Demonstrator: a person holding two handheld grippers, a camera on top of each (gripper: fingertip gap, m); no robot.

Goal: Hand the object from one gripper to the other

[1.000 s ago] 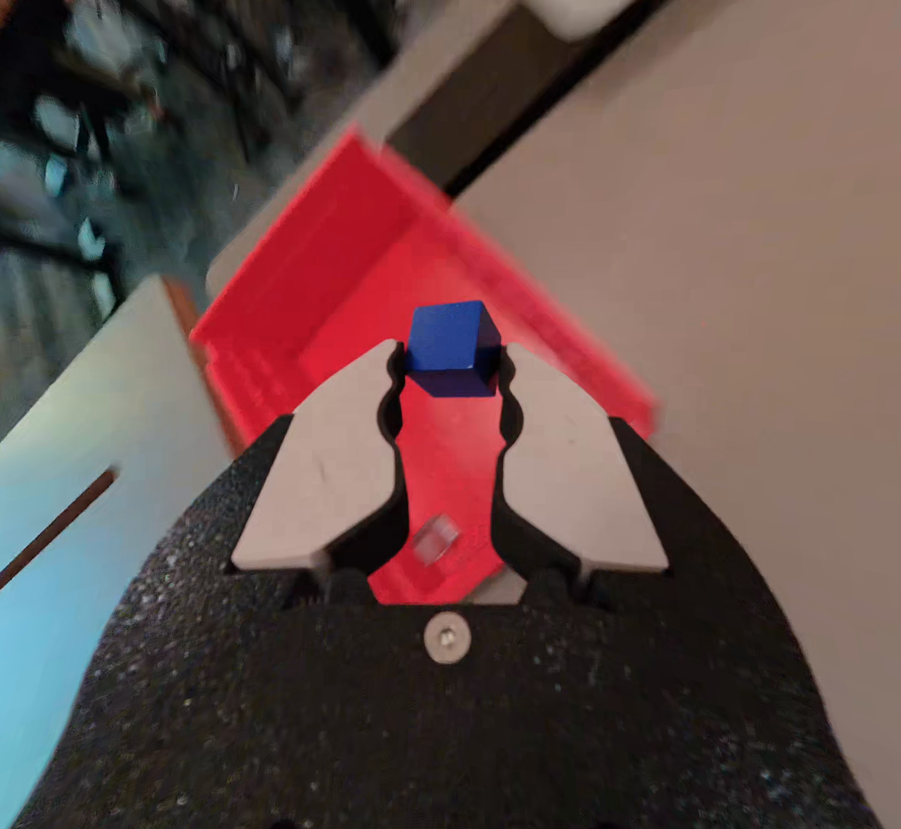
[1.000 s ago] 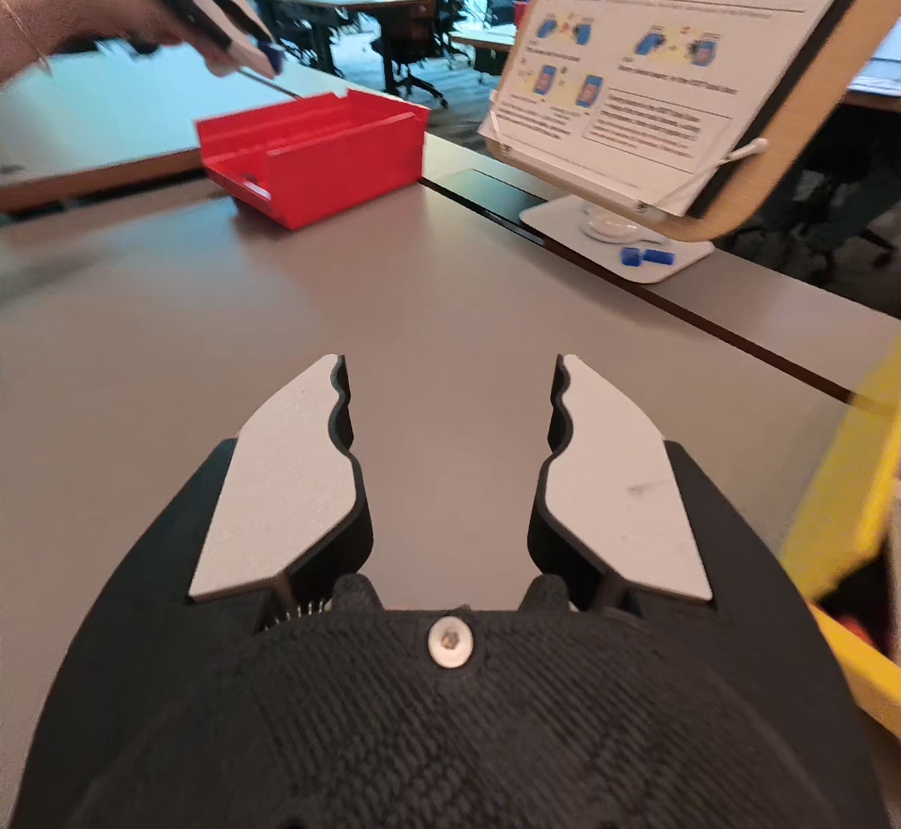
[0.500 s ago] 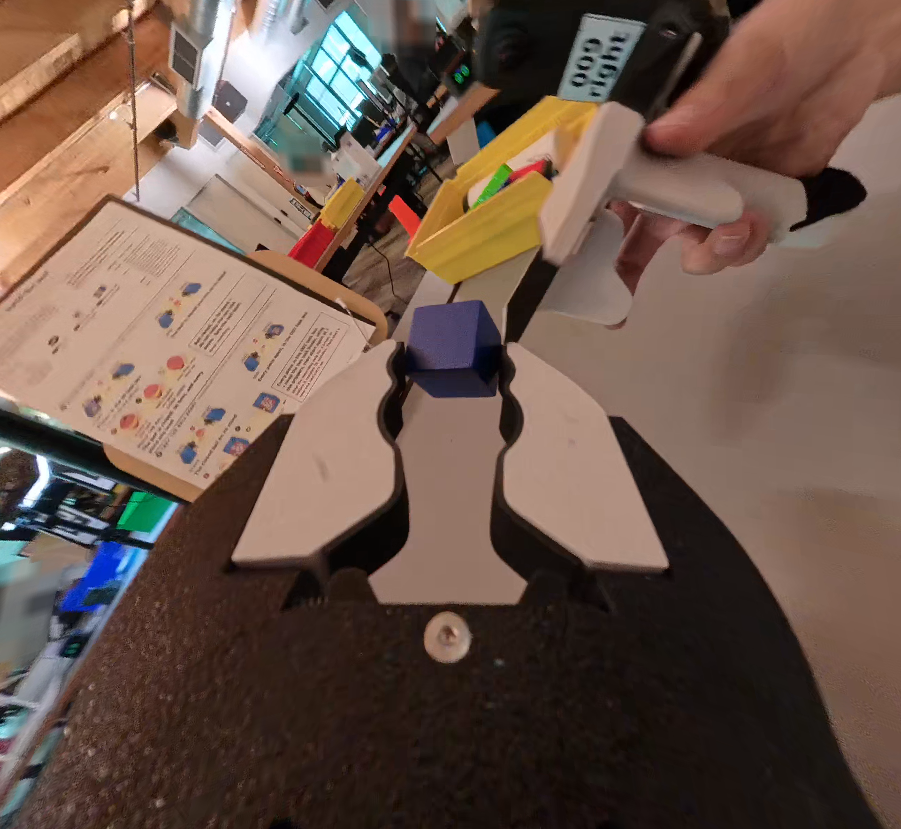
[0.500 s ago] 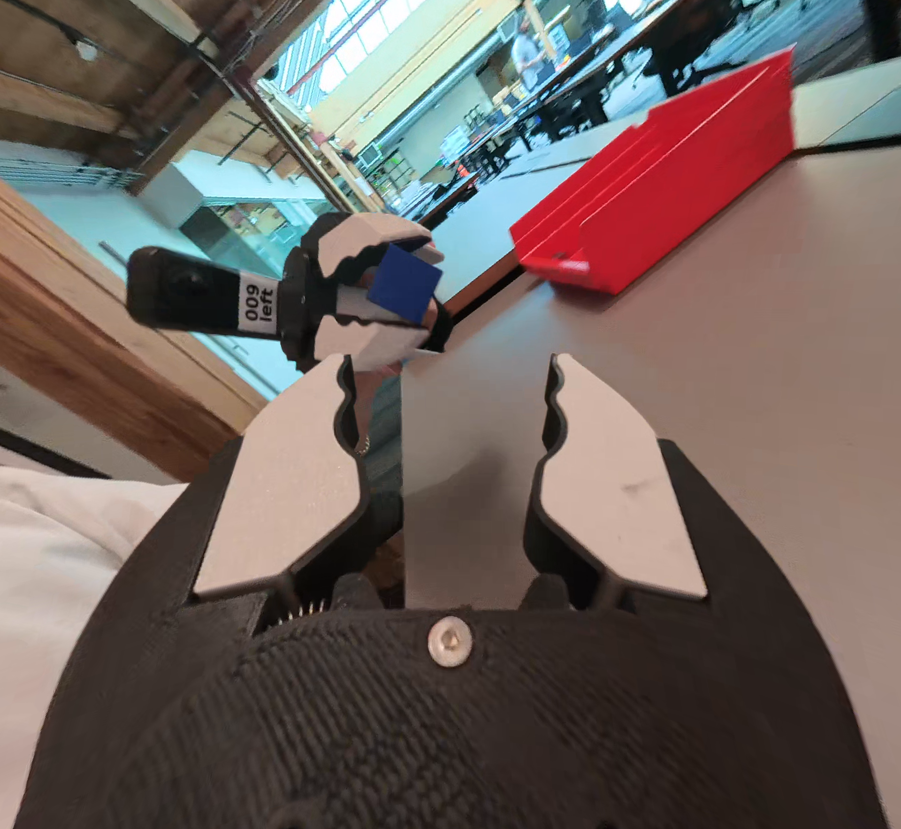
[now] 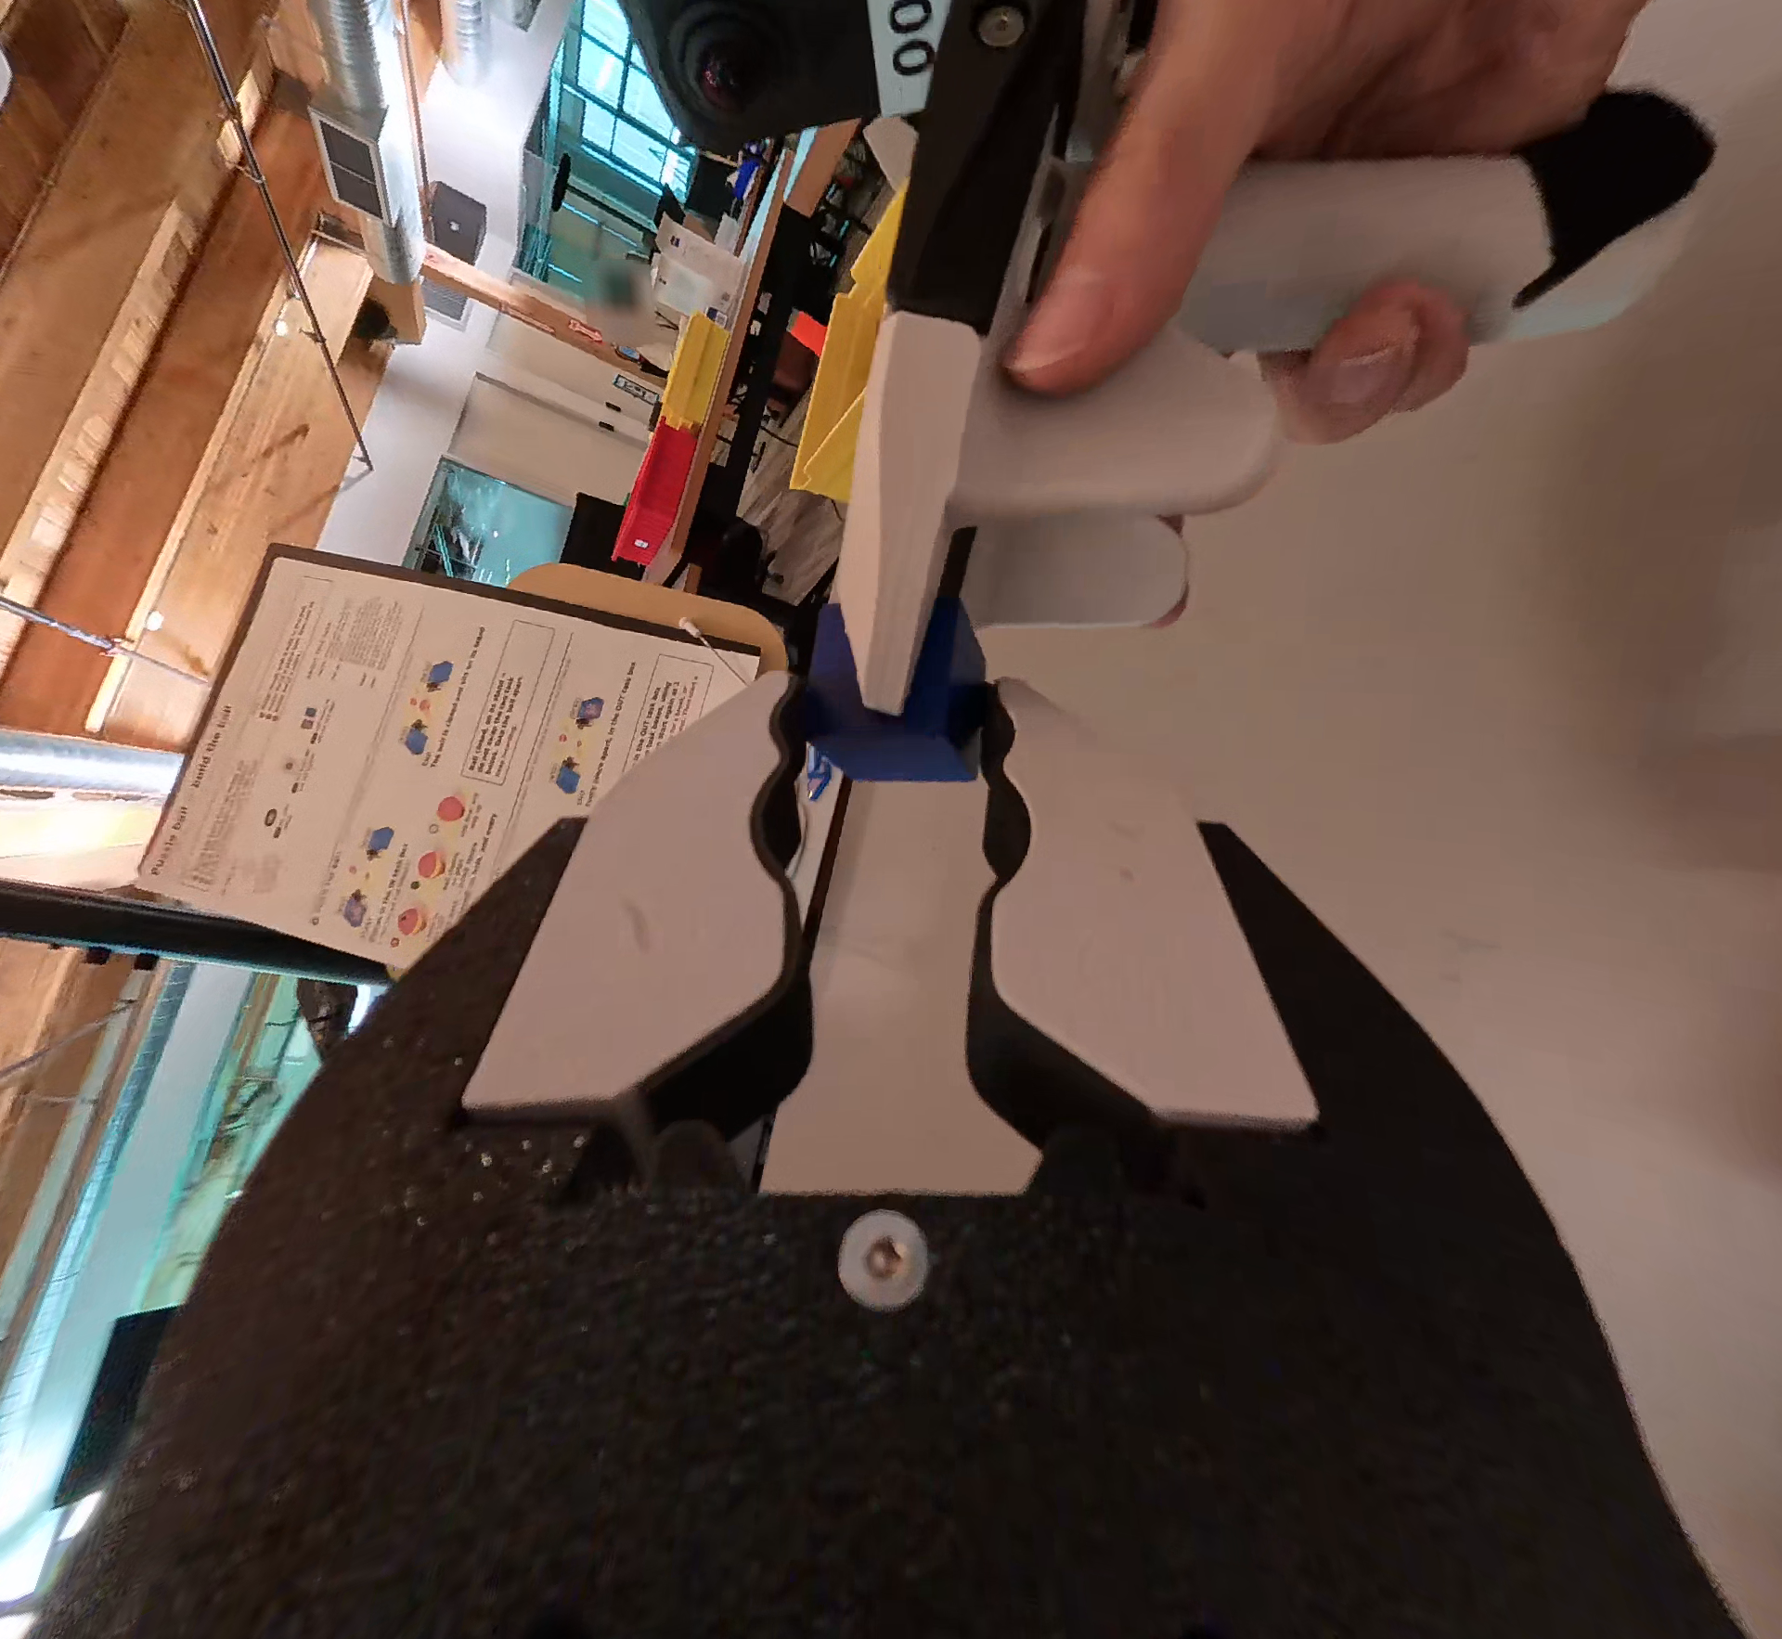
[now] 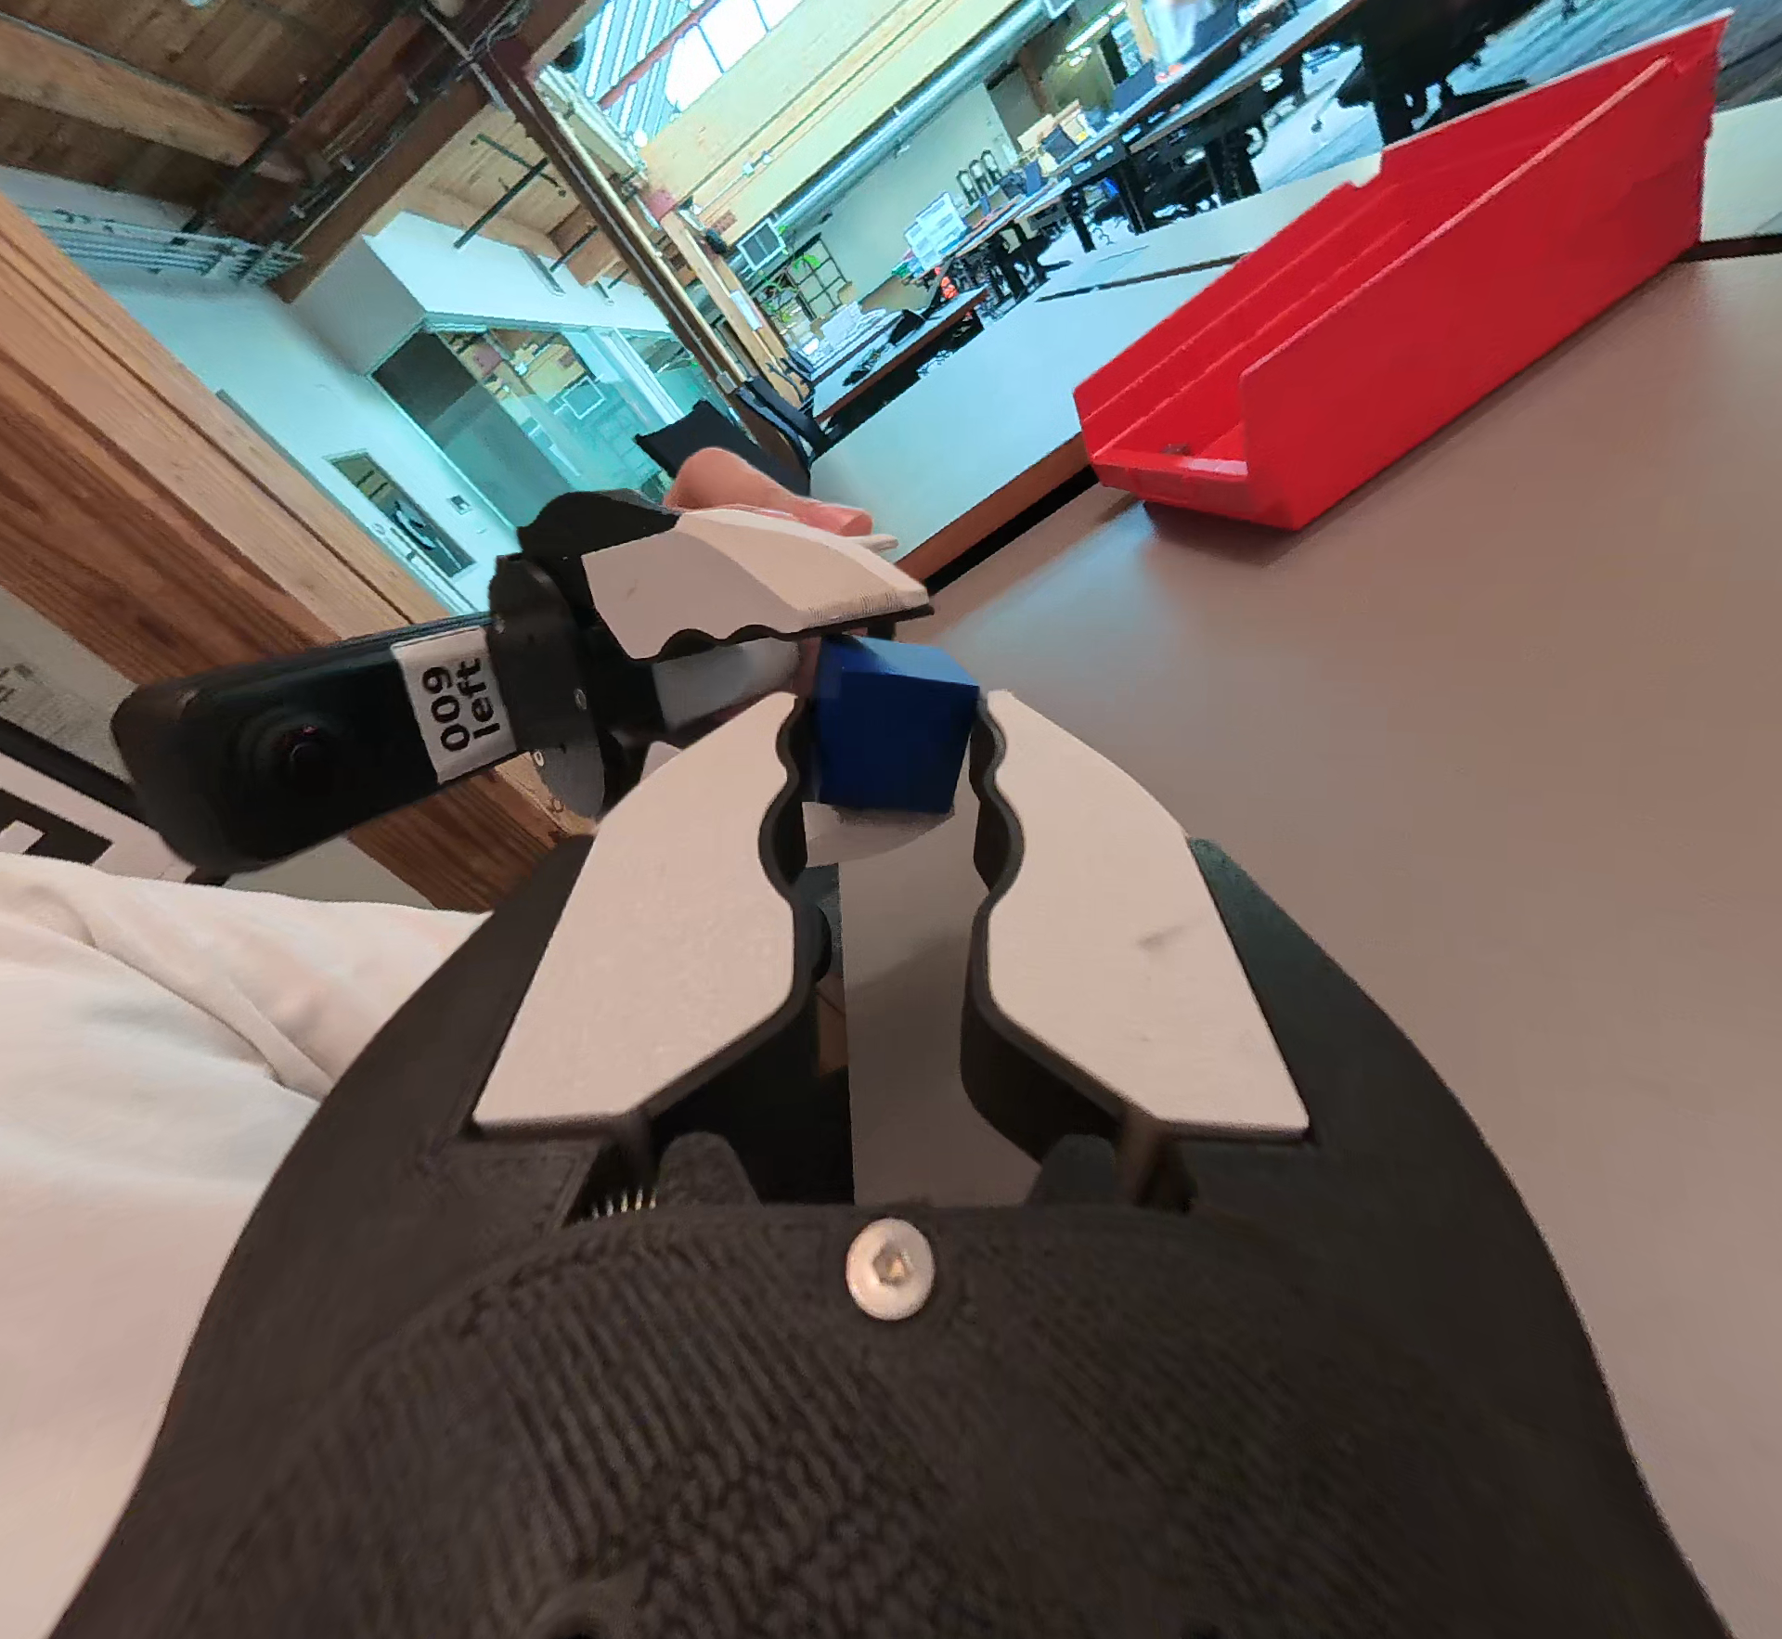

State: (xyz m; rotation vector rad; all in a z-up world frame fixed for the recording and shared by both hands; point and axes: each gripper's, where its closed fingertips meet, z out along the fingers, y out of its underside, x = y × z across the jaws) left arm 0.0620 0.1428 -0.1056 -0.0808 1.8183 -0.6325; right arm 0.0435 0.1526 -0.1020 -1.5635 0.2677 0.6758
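Right wrist view: both grippers' jaws clamp blue cube [image 6: 887,739] above table [image 6: 1446,773].

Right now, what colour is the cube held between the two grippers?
Solid dark blue. The cube shows best in the right wrist view.

Red bin [image 6: 1427,320] far off; bare table [image 6: 1398,821] between
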